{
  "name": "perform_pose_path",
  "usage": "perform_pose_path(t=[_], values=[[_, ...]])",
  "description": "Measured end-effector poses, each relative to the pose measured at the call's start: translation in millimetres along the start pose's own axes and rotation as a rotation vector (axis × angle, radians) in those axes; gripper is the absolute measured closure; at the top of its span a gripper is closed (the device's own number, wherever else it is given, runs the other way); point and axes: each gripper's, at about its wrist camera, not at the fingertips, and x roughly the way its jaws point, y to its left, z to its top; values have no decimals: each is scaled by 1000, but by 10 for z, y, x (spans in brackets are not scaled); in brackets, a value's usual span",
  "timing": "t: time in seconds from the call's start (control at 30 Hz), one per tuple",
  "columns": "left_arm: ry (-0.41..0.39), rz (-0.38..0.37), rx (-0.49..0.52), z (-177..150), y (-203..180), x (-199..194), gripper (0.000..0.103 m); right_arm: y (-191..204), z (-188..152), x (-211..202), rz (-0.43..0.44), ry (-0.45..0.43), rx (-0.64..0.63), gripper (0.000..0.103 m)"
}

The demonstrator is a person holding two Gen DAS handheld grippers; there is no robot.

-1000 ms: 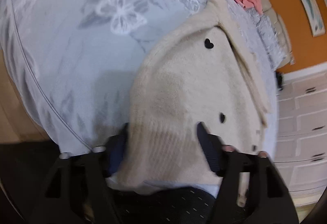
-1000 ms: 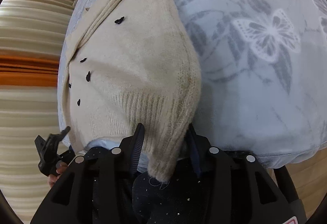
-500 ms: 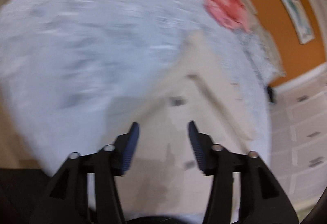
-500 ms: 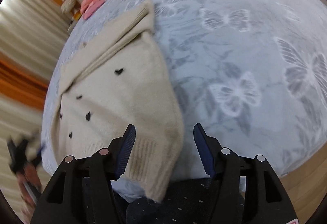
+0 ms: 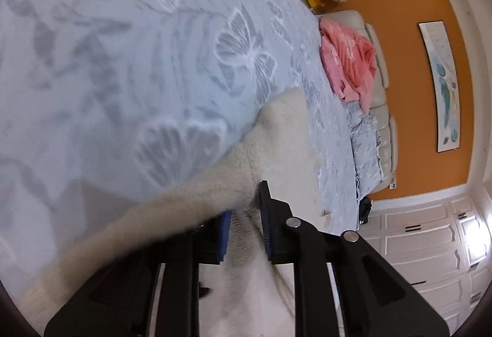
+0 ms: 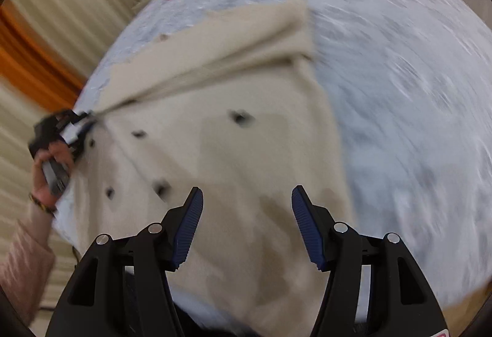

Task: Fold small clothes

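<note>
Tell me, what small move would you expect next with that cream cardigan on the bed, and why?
Probably the left gripper draws the sleeve across the cream cardigan to fold it in. Its jaws are closing with knit between them at the garment's side edge, the sleeve draped over it. The right gripper hangs open above the hem, holding nothing. The cardigan lies flat on the blue bedspread.

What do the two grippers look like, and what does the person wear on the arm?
Both grippers, left gripper and right gripper, have black frames with cut-out openings, silver round bolts and blue ribbed pads. The arm wears a pink quilted sleeve and a dark beaded bracelet.
</note>
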Motion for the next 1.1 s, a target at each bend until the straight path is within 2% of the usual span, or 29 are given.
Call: perform_pose_path(t=[0.07,0.2,0.27,0.37,0.47,0.53,0.57,0.6,0.63,0.67,0.7,0.73,0.77,0.8,0.83,0.9,0.93,0.97,1.03,1.07,1.1], values=[[10,-1,21,-42,74,-12,84,241,306,167,50,-8,-67,44],[-6,6,78,-82,51,-53,82,1083,1189,739,152,-17,-249,41],[-7,3,50,-43,54,-16,82,1516,1545,1058,201,1,-323,36],[1,10,23,-24,76,26,83,2212,2006,1639,242,50,-398,35],[9,25,59,-28,95,-10,84,2784,2232,2234,211,118,-481,35],[8,40,92,-26,78,-14,86,3046,2283,2642,144,154,-515,35],[6,44,101,-24,66,-10,87,3099,2265,2783,137,171,-521,46],[-3,48,108,-10,40,7,90,3131,2251,2859,142,182,-526,79],[-16,59,116,1,54,-12,93,3166,2249,2885,121,173,-537,83],[-23,60,122,9,59,-21,93,3193,2266,2850,136,147,-538,90],[-40,67,130,23,68,-44,94,3215,2320,2738,199,104,-520,96],[-59,75,136,33,82,-70,94,3223,2388,2614,258,59,-493,96],[-80,88,143,51,85,-84,94,3227,2425,2565,280,34,-481,96],[-97,103,148,77,102,-74,93,3236,2457,2607,265,17,-486,96],[-93,112,151,95,128,-35,93,3263,2450,2721,221,39,-505,95],[-93,125,170,119,115,1,93,3250,2364,3061,131,173,-533,94],[-88,142,196,126,75,2,93,3206,2367,2924,160,114,-510,93],[-80,149,220,128,49,-16,93,3147,2379,2772,187,76,-477,87],[-56,102,192,148,86,-88,90,2829,2339,2234,284,-4,-360,73],[-30,63,168,152,124,-171,89,2531,2227,1852,316,-64,-314,59],[-19,54,164,140,159,-255,86,2249,2094,1547,308,-109,-291,49]])
